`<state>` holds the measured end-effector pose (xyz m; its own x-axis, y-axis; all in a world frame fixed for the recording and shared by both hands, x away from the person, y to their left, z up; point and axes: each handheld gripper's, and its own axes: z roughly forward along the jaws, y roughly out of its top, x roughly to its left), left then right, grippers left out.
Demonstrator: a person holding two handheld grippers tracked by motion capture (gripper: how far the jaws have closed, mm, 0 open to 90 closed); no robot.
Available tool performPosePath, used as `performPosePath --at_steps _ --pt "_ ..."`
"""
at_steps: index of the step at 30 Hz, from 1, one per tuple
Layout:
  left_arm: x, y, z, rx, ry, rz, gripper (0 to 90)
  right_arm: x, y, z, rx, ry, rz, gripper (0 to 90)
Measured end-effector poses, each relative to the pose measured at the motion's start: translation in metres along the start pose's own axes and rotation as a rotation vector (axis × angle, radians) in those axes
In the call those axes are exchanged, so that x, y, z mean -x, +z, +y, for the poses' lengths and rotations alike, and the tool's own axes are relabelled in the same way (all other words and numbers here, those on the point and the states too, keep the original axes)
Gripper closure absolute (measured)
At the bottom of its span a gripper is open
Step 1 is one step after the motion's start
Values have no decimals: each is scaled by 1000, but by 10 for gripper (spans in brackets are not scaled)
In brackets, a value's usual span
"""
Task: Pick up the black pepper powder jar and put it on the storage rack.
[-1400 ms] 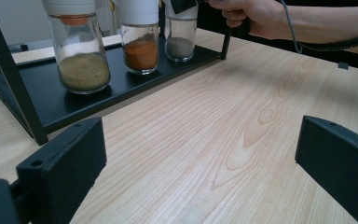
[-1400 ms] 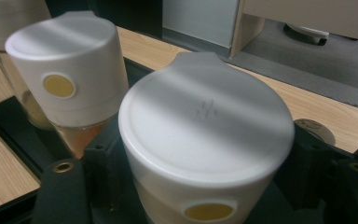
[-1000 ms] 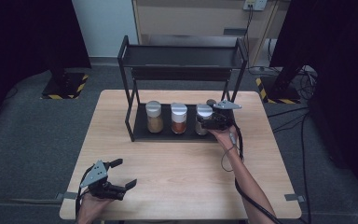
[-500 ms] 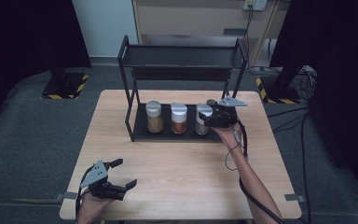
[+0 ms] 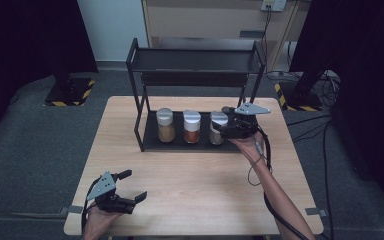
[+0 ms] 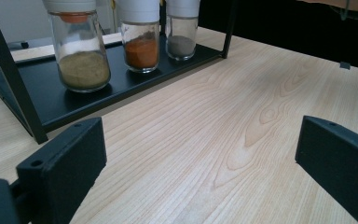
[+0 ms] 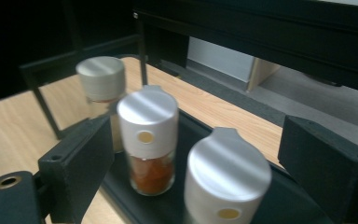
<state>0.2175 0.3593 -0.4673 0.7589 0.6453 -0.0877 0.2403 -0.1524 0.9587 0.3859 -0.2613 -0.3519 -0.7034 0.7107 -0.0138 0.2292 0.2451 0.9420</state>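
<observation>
Three white-capped spice jars stand in a row on the lower shelf of a black rack: yellow-brown powder, orange powder, grey powder. My right gripper hovers open beside the grey-powder jar, at cap height. In the right gripper view that jar's cap sits low between the spread jaws of the right gripper, touching neither, with the orange jar beyond. My left gripper rests open near the table's front left corner. In the left gripper view the left gripper faces bare wood.
The rack's upper shelf overhangs the jars, and its black posts frame them at the sides. The wooden table stretches in front of the rack. A cable trails along the right forearm.
The right gripper has lifted and drifted a little to the right beside the grey-powder jar, with its jaws at the same width. The left gripper has stayed put.
</observation>
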Motion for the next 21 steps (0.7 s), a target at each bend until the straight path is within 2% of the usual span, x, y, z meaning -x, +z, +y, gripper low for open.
performPosePath --at_steps 6,10,21 --pt "0 0 0 0 -3 3 9 -7 -13 3 11 -24 40 98" --pt "0 -1 -1 3 -3 2 9 -14 -23 1 25 -25 48 100" --pt "1 -1 0 -1 8 -1 9 -22 -48 -2 37 -21 78 80"
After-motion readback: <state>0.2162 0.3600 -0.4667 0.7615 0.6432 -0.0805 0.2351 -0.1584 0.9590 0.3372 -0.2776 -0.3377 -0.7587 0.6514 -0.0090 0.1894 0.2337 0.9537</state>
